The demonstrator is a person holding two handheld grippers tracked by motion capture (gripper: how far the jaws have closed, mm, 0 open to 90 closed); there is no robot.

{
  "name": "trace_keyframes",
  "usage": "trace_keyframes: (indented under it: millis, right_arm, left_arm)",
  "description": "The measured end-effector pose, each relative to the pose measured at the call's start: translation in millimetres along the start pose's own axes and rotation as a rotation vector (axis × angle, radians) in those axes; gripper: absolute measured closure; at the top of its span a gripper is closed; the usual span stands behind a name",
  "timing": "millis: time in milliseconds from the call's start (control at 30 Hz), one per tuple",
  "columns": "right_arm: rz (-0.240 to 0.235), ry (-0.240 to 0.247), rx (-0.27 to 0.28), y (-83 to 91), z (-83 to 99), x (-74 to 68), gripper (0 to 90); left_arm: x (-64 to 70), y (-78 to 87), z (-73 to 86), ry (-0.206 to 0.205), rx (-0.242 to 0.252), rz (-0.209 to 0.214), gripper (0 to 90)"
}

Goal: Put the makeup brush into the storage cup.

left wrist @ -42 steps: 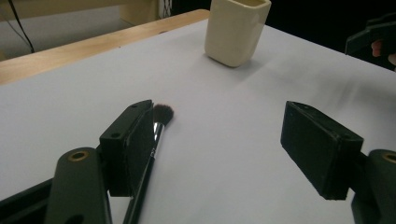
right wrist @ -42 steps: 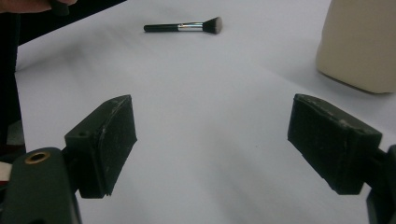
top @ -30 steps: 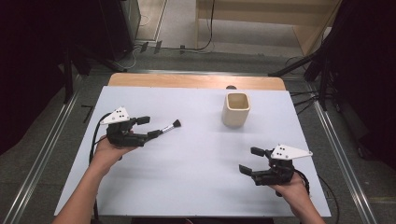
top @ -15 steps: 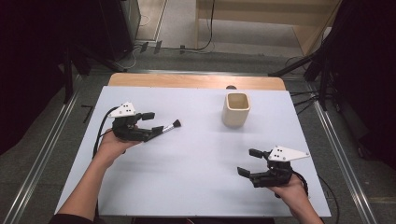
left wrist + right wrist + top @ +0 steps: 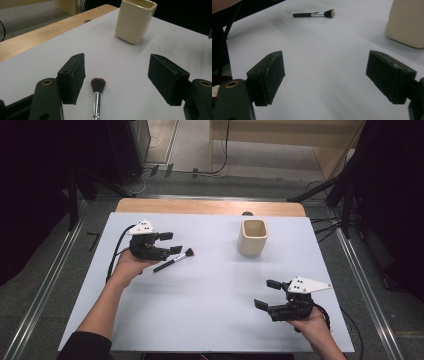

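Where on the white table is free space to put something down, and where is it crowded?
Free: the wide middle between the brush, the cup and the right gripper, and the near left corner of the table. Crowded: around the open left gripper, where the brush lies.

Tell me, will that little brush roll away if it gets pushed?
Probably: the brush has a round, slim handle lying flat on the smooth table, so a sideways nudge could roll it. It looks light. Its bristle tuft looks soft and would likely bend.

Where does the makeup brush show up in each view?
High view: makeup brush lies left of centre, at the left claw.
Left gripper view: bottom centre, between the jaws.
Right gripper view: top centre.
Shared landmark: cream cup.
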State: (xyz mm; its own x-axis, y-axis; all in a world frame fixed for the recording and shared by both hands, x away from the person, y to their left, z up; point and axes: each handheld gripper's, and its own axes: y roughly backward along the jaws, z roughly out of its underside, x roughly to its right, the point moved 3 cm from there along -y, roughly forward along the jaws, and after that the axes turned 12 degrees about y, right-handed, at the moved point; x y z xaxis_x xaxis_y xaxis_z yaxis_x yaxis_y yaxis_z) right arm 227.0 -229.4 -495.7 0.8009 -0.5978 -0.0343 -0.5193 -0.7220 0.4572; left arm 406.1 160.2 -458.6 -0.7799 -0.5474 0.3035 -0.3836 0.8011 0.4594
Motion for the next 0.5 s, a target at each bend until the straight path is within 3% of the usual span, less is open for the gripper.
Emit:
trace_keyframes:
  millis: [200, 367, 500]
  right_arm:
    - [-0.003, -0.001, -0.005, 0.3, 0.5, -1.3, 16.3]
    - [0.0, -0.018, -0.01, -0.5, 0.2, -1.3, 16.2]
    - [-0.007, -0.006, -0.035, -2.5, 1.5, -3.3, 16.2]
  left_arm:
    - [-8.1, -9.6, 0.6, 0.006, -0.093, -0.045, 30.8]
    - [-6.7, -10.3, -5.4, -0.035, -0.218, -0.082, 30.5]
    - [-3.9, -9.5, -10.7, -0.051, -0.28, -0.104, 30.3]
